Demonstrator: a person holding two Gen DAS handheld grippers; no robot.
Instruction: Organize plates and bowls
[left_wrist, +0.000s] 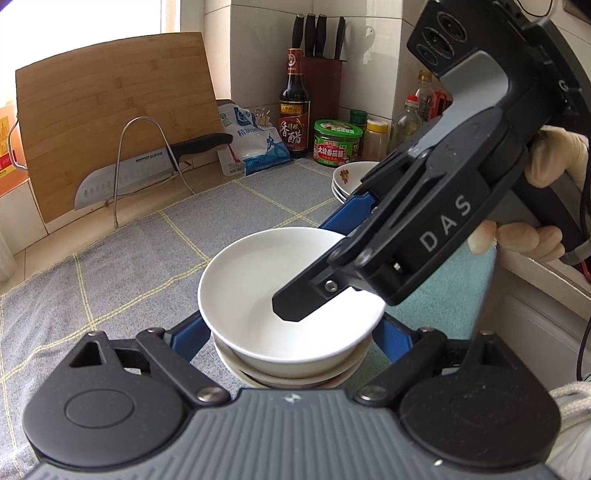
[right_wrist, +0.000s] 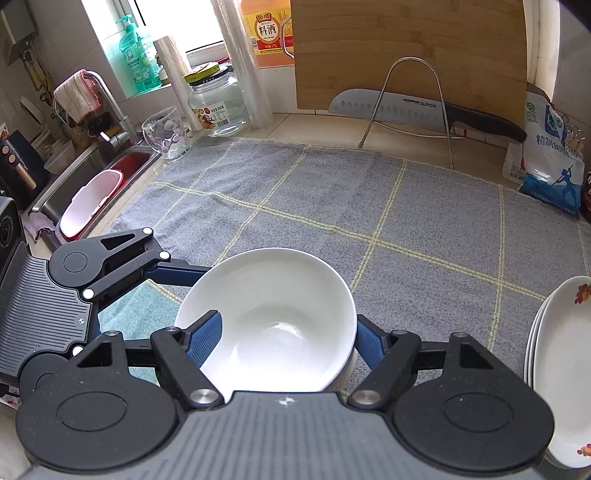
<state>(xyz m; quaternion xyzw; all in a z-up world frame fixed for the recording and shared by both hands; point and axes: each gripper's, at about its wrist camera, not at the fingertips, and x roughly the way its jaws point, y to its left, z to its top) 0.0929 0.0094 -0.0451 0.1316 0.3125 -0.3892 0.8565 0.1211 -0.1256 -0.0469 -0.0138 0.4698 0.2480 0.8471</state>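
Top bowl (left_wrist: 258, 280): white, upright, nested on the lower bowls (left_wrist: 288, 376); the stack stands on a grey checked cloth (right_wrist: 406, 221) covering the counter (right_wrist: 332, 125), near the front edge of both views. Left tool (left_wrist: 288, 325): jaws wide apart, one blue finger (left_wrist: 184, 336) on each side of the stack, below the top bowl's rim. Strips of cloth show between the fingers and the lower bowls, so there is no visible contact; the fingertips are hidden behind the top bowl. Right tool (right_wrist: 288, 317): comes in from the right side of the left wrist view, angled down, held by a gloved hand (left_wrist: 546, 162). It straddles the top bowl's wall, with one finger (right_wrist: 203, 339) lying inside the bowl against the inner surface and the other outside the rim. Jaws are partly apart; I cannot tell whether the pads actually press on the wall. Plates (right_wrist: 554, 369): white with a floral print, stacked on the cloth to the right of the bowls, apart from them. Background: a wooden board (left_wrist: 110, 110) leans against the wall, and a knife (left_wrist: 129, 173) rests across a wire stand in front of it. Bottles and jars stand in the corner. Sink (right_wrist: 74, 177) is at far left in the right wrist view.
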